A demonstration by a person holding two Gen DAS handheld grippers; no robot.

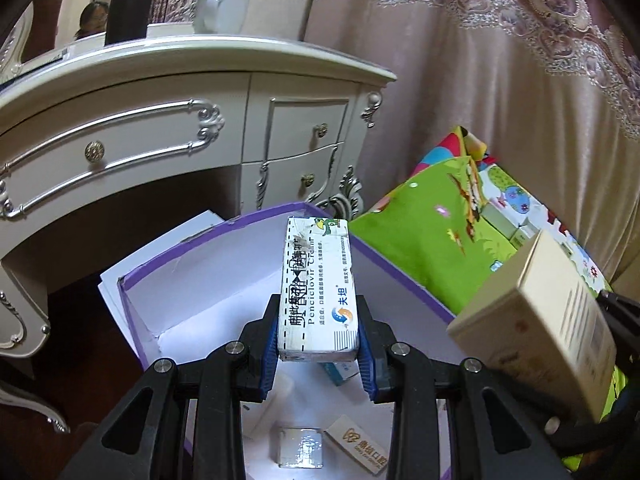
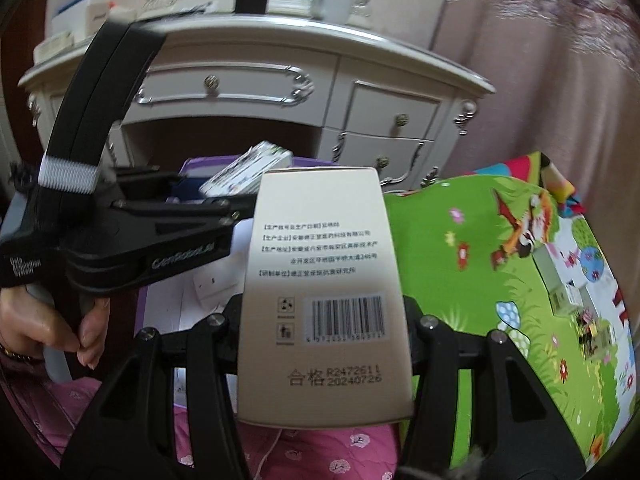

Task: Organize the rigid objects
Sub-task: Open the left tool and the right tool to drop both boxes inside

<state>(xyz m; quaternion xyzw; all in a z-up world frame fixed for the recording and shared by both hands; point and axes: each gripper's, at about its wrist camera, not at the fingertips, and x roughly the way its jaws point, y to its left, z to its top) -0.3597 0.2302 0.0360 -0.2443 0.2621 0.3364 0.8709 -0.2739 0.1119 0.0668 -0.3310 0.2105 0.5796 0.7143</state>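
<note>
My left gripper [image 1: 319,344] is shut on a white Penciclovir cream box [image 1: 318,288] and holds it above an open white box with purple edging [image 1: 192,280]. That gripper and its cream box [image 2: 248,174] also show in the right wrist view. My right gripper [image 2: 324,320] is shut on a beige carton [image 2: 324,300] with a barcode, held up beside the purple box. The beige carton [image 1: 536,328] shows at the right of the left wrist view. Inside the purple box lie a small blue-white packet [image 1: 340,372], a clear cube [image 1: 300,448] and a beige card box [image 1: 360,448].
A white dresser with silver trim [image 1: 160,128] stands behind, a white cup [image 1: 220,10] on top. A green cartoon play mat [image 2: 500,280] covers the right, with small boxes [image 2: 568,296] on it. Pink curtain [image 1: 500,100] hangs behind. Pink floral fabric [image 2: 320,456] lies below.
</note>
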